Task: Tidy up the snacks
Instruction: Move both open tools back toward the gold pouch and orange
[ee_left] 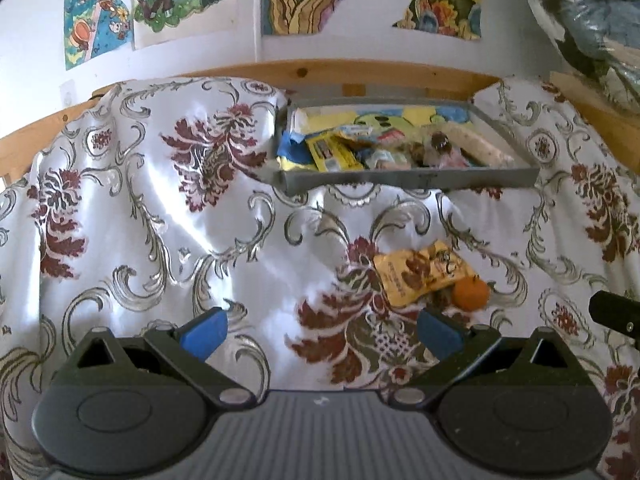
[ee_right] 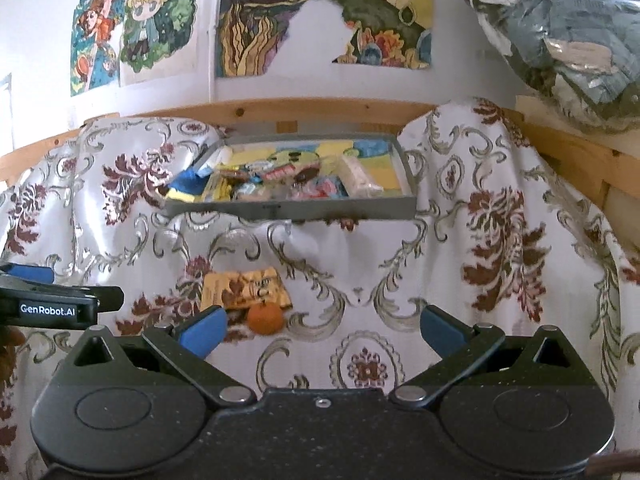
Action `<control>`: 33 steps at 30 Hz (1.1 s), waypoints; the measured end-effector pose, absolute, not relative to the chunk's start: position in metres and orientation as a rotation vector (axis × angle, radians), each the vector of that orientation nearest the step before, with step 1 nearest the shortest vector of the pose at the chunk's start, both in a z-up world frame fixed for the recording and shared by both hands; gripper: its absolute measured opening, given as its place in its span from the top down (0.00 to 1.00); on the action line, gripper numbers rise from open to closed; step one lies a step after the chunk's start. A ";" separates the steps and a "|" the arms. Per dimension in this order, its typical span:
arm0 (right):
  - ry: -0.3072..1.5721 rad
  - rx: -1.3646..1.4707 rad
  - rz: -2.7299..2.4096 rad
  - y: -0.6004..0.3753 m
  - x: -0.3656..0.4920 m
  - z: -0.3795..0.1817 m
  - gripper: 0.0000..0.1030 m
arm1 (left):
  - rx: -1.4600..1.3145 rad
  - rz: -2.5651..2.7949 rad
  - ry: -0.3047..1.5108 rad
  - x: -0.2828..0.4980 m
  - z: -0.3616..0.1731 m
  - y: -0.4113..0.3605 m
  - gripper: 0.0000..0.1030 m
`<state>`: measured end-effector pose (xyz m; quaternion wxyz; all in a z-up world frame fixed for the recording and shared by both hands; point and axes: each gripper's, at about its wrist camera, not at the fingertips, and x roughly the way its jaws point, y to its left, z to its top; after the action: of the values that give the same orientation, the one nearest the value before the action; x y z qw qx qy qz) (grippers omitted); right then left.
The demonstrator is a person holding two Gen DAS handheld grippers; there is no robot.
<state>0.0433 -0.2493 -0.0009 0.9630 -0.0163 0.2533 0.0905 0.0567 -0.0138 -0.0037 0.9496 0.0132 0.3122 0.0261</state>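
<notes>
A grey tray (ee_left: pixel 412 179) (ee_right: pixel 288 209) holding several wrapped snacks rests at the back of the patterned cloth. A yellow snack packet (ee_left: pixel 420 270) (ee_right: pixel 244 286) lies nearer on the cloth, with a small orange fruit (ee_left: pixel 471 294) (ee_right: pixel 265 318) touching its near edge. My left gripper (ee_left: pixel 320 330) is open and empty, and the packet and fruit lie just beyond its right fingertip. My right gripper (ee_right: pixel 322 330) is open and empty too; its left fingertip (ee_right: pixel 204 330) sits close beside the fruit. The left gripper's side (ee_right: pixel 60 300) shows at the left edge of the right wrist view.
A white cloth with dark red flowers (ee_left: pixel 160 240) (ee_right: pixel 500 240) covers the surface and bunches up beside the tray. A wooden rail (ee_left: pixel 360 70) runs behind it, below a wall with drawings (ee_right: pixel 260 20). Bagged clothing (ee_right: pixel 560 40) is piled at the upper right.
</notes>
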 end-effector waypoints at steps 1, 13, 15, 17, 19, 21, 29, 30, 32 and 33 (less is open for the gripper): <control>0.518 -0.032 0.182 -0.250 0.042 -0.003 0.01 | 0.027 0.052 0.641 0.056 -0.005 -0.014 0.00; 0.575 -0.045 0.171 -0.249 0.035 -0.015 0.01 | 0.047 0.023 0.681 0.055 -0.011 -0.018 0.00; 0.582 -0.049 0.172 -0.248 0.034 -0.016 0.01 | 0.045 0.024 0.684 0.055 -0.012 -0.018 0.00; 0.589 -0.052 0.173 -0.248 0.034 -0.017 0.01 | 0.042 0.025 0.689 0.055 -0.013 -0.016 0.00; 0.595 -0.051 0.172 -0.247 0.035 -0.018 0.01 | 0.038 0.027 0.695 0.056 -0.014 -0.015 0.00; 0.600 -0.050 0.172 -0.247 0.035 -0.020 0.01 | 0.036 0.030 0.700 0.057 -0.015 -0.014 0.00; 0.618 -0.047 0.167 -0.246 0.039 -0.024 0.01 | 0.040 0.027 0.700 0.059 -0.017 -0.013 0.00; 0.619 -0.045 0.166 -0.246 0.040 -0.025 0.01 | 0.041 0.024 0.697 0.060 -0.017 -0.013 0.00; 0.621 -0.042 0.169 -0.246 0.042 -0.025 0.01 | 0.042 0.015 0.691 0.061 -0.017 -0.013 0.00; 0.620 -0.041 0.173 -0.246 0.043 -0.025 0.01 | 0.041 0.010 0.688 0.062 -0.017 -0.013 0.00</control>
<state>0.0430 -0.2459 -0.0248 0.9485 -0.0200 0.3045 0.0852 0.0624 -0.0131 -0.0168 0.9411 0.0199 0.3374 0.0047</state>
